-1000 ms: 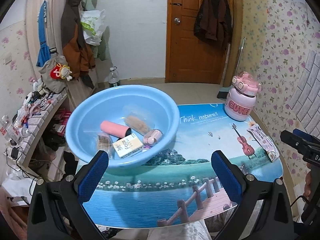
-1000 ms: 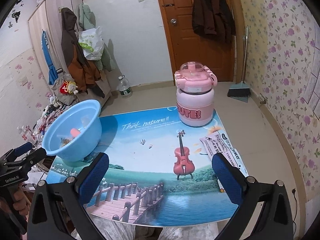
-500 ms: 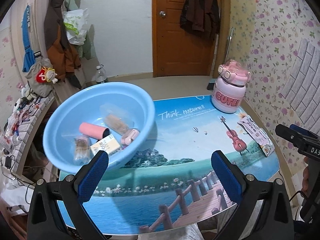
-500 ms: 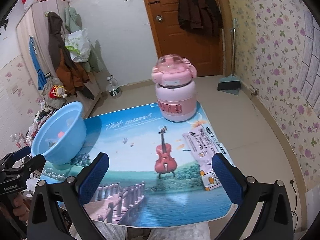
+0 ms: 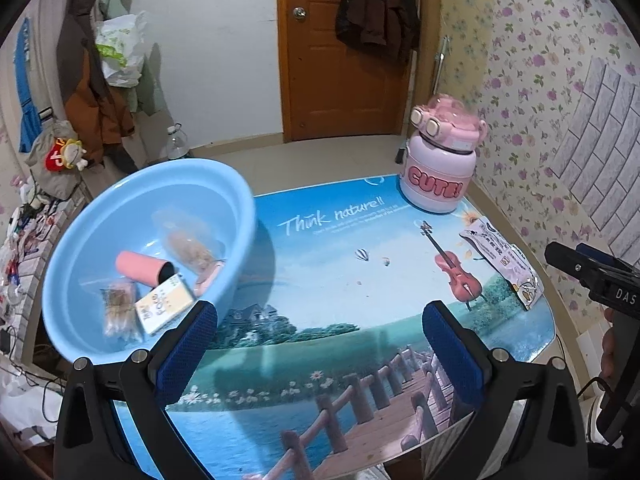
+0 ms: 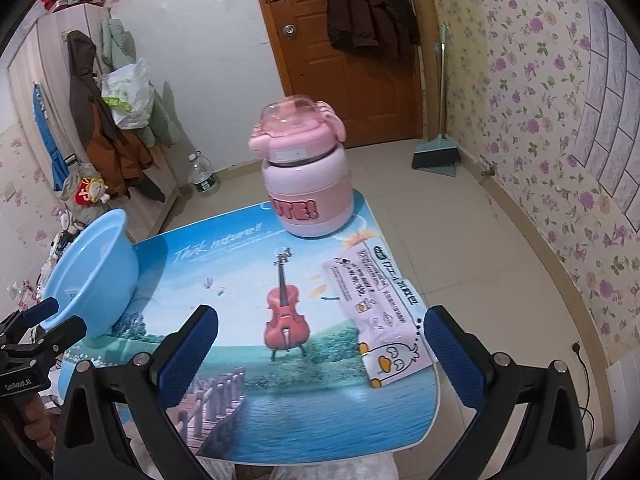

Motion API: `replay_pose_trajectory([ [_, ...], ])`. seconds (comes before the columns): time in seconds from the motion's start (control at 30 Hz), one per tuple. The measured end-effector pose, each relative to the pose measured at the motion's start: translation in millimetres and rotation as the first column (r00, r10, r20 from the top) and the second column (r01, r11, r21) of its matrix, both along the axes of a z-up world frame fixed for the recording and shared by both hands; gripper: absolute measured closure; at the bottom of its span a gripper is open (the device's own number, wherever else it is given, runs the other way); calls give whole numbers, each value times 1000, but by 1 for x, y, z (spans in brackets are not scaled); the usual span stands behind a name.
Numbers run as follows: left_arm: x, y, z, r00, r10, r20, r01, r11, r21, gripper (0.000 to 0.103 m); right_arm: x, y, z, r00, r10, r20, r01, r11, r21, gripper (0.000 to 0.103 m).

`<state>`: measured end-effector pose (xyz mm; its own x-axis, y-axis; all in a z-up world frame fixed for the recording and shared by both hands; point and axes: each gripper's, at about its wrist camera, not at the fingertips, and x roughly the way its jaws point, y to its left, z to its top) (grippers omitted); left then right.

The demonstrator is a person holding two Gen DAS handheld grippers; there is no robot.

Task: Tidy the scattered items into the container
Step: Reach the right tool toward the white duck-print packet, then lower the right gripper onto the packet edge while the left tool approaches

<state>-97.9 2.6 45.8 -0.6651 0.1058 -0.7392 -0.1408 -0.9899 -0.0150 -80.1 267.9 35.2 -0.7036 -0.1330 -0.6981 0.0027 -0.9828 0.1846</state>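
Nearest the right wrist camera, the right claw [image 6: 320,346] is seen spread wide with nothing between its blue pads, and it has been carried in closer over the half second past, so that the white packet [image 6: 378,308] now lies just ahead of its right pad on the printed mat of the bench [image 6: 248,364]. The left claw [image 5: 320,346] is likewise held wide and empty, low over the near edge of the bench, and its view has been swung rightward, so that the blue basin [image 5: 148,256] now sits further to the left of its frame. In the basin, at the left end of the bench, a pink tube [image 5: 142,268], a small card box [image 5: 164,308] and clear snack bags [image 5: 118,306] are already gathered. Further back, the pink jar [image 6: 306,184] stands upright at the far edge, well apart from the basin. The shift is judged to mean that the packet is the next item to be taken, by the right claw; only it and perhaps the jar remain outside the basin.
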Motion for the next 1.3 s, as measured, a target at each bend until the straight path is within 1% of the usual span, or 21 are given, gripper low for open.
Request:
replay_pose_trajectory([
  [0.3,-18,27,-16,997,-66,30,66,998,3,0,-6,20,-16,998,-59,35,58,998,17,0],
  [0.6,-36,55,-33,990,-126,66,126,992,3,0,-15,38,-36,992,-98,76,96,995,36,0],
  [0.97,-70,93,-53,977,-188,102,189,982,-3,0,-28,63,-70,982,-123,144,123,992,9,0],
  [1.3,-104,134,-75,960,-244,134,249,968,-23,0,-40,79,-96,979,-82,188,95,994,-58,0],
])
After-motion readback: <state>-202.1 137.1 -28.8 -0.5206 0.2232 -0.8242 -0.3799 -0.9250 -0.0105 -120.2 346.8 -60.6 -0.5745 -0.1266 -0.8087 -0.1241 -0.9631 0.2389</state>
